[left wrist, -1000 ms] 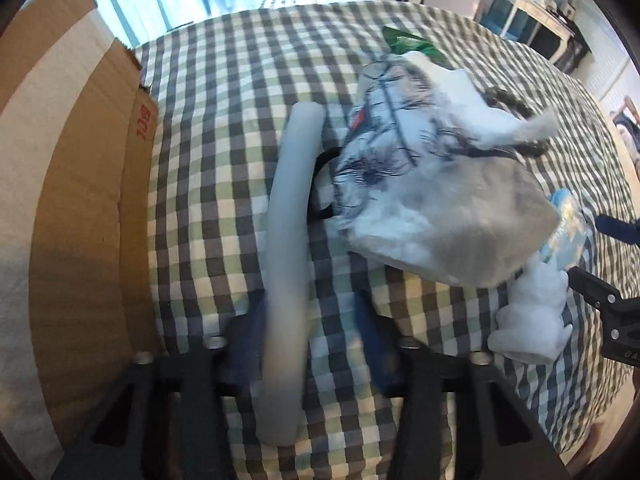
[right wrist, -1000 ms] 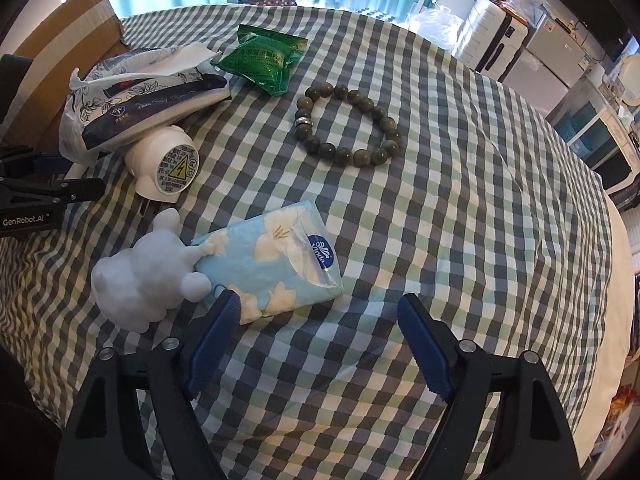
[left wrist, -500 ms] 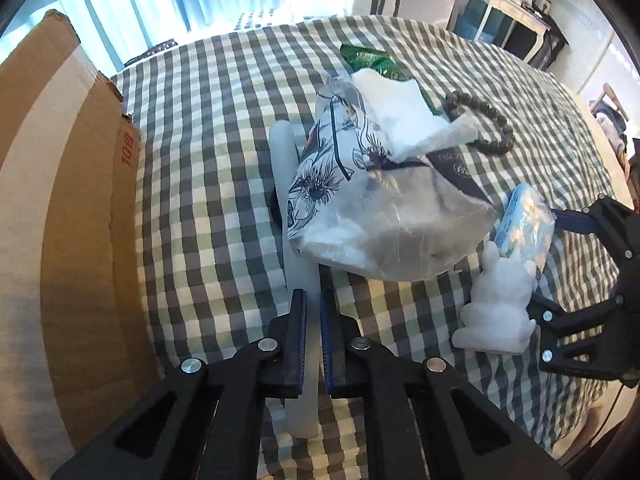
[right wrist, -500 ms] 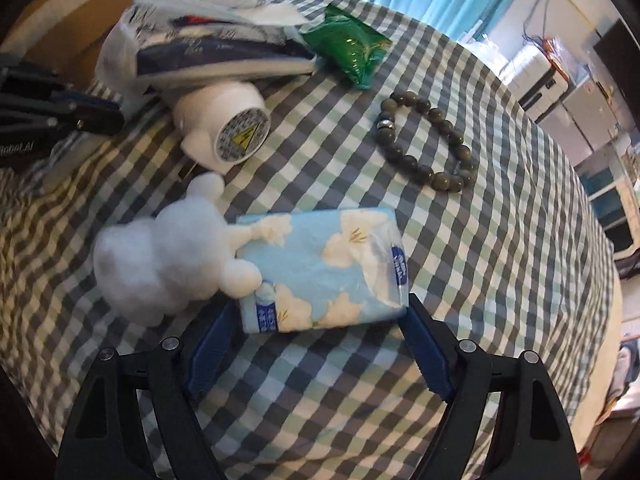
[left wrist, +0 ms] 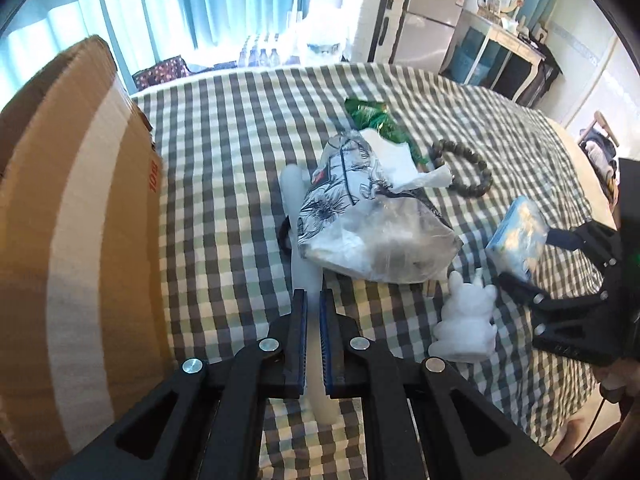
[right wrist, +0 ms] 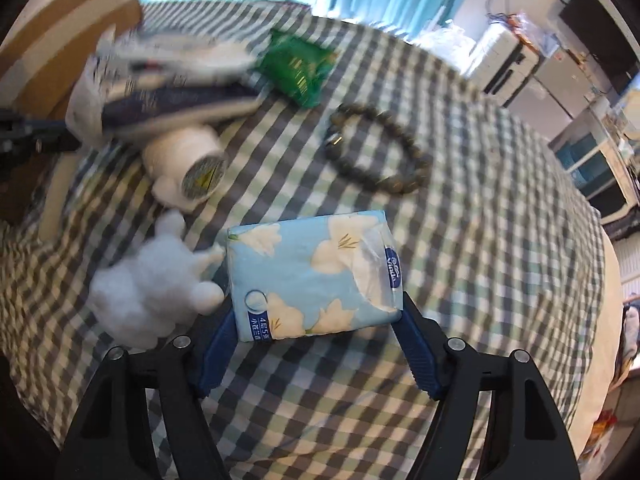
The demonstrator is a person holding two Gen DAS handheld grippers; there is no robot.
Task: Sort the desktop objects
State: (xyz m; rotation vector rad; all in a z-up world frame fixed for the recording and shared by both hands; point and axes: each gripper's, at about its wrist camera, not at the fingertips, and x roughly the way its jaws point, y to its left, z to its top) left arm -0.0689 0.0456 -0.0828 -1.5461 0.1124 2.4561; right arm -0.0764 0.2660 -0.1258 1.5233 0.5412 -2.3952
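Observation:
My left gripper [left wrist: 313, 296] is shut on a long pale rod [left wrist: 294, 188] whose far end runs under a printed plastic tissue bag [left wrist: 372, 232]. My right gripper [right wrist: 316, 320] points down at a blue flowered tissue pack [right wrist: 312, 272]. Its jaws are closing and both pads touch the pack's short ends. In the left wrist view the tissue pack [left wrist: 516, 232] sits tilted between the right gripper's fingers [left wrist: 560, 236]. A white bunny figure [right wrist: 148, 292] stands just left of the pack, touching it.
A tall cardboard box [left wrist: 72, 240] stands at the left edge of the checked tablecloth. Beyond the pack lie a white plug [right wrist: 188, 160], a bead bracelet [right wrist: 376, 160] and a green packet [right wrist: 296, 66]. A black band [left wrist: 282, 236] peeks from under the bag.
The left jaws went from wide around the rod to shut on it, and that gripper rose. The right gripper moved over the tissue pack and its jaws narrowed onto it.

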